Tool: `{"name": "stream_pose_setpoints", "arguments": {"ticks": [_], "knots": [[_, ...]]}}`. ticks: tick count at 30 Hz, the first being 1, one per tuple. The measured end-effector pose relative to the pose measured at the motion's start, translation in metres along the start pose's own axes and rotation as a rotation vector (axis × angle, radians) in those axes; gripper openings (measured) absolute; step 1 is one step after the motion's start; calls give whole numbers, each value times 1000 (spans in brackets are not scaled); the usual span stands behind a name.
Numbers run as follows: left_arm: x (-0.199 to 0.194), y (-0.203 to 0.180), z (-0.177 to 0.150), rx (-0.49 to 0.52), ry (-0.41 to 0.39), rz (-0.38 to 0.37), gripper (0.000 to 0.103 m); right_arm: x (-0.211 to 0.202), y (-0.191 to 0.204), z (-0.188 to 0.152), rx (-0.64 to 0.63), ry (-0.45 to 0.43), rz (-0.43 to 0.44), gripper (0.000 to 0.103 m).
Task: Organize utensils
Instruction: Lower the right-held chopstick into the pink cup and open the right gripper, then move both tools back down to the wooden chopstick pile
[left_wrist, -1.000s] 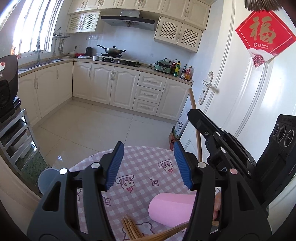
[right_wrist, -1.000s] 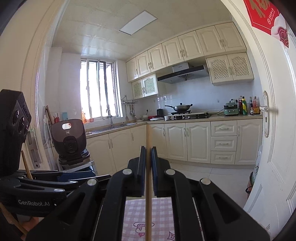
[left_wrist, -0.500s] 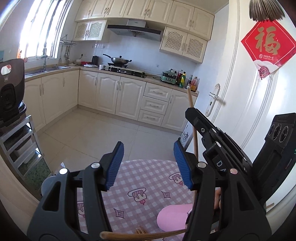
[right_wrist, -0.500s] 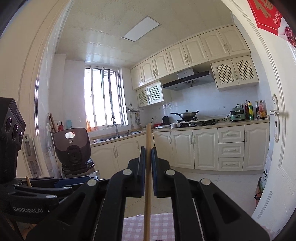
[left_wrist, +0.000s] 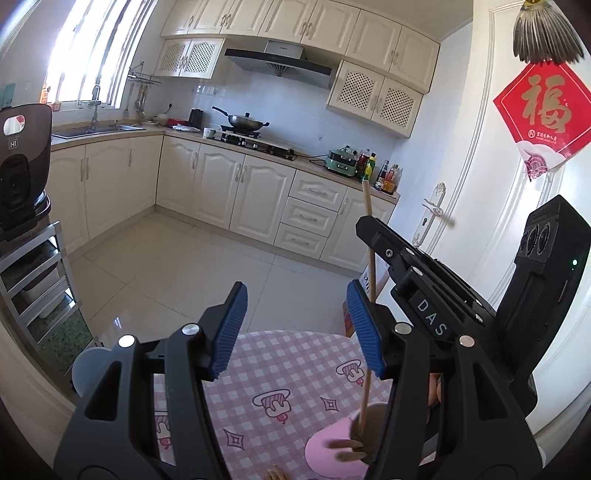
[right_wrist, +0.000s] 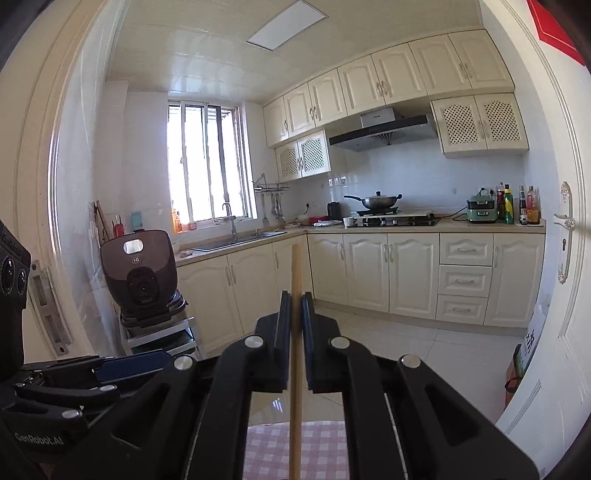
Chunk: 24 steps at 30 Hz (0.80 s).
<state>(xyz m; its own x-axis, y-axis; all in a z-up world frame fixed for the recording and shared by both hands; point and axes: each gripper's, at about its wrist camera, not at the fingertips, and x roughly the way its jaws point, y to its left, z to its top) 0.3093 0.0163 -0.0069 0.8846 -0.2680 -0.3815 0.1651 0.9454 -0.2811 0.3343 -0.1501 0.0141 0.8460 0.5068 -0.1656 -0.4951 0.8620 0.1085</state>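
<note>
Right gripper (right_wrist: 294, 306) near level, jaws clamping upright chopstick (right_wrist: 295, 369), apparently single.

"DAS" on right tool (left_wrist: 430, 317)

Chopstick (left_wrist: 370, 258) stands upright in holder (left_wrist: 332, 448) on table (left_wrist: 280, 354), right of left claw (left_wrist: 295, 328).

One chopstick (right_wrist: 295, 332); one pink holder (left_wrist: 332, 448)
</note>
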Motion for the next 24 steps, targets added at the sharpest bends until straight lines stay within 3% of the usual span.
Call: {"name": "stream_pose_setpoints", "arguments": {"ticks": [8, 19, 23, 24], "knots": [[-8, -13, -8, 38, 22, -3, 58, -32, 5, 16, 9, 80, -18, 5], [-21, -30, -28, 72, 87, -6, 70, -73, 1, -21, 8, 152, -80, 7], [-34, -34, -30, 80, 80, -2, 74, -83, 4, -24, 19, 164, -86, 21], [-39, -34, -31, 78, 79, -1, 75, -88, 4, -24, 24, 165, -92, 33]]}}
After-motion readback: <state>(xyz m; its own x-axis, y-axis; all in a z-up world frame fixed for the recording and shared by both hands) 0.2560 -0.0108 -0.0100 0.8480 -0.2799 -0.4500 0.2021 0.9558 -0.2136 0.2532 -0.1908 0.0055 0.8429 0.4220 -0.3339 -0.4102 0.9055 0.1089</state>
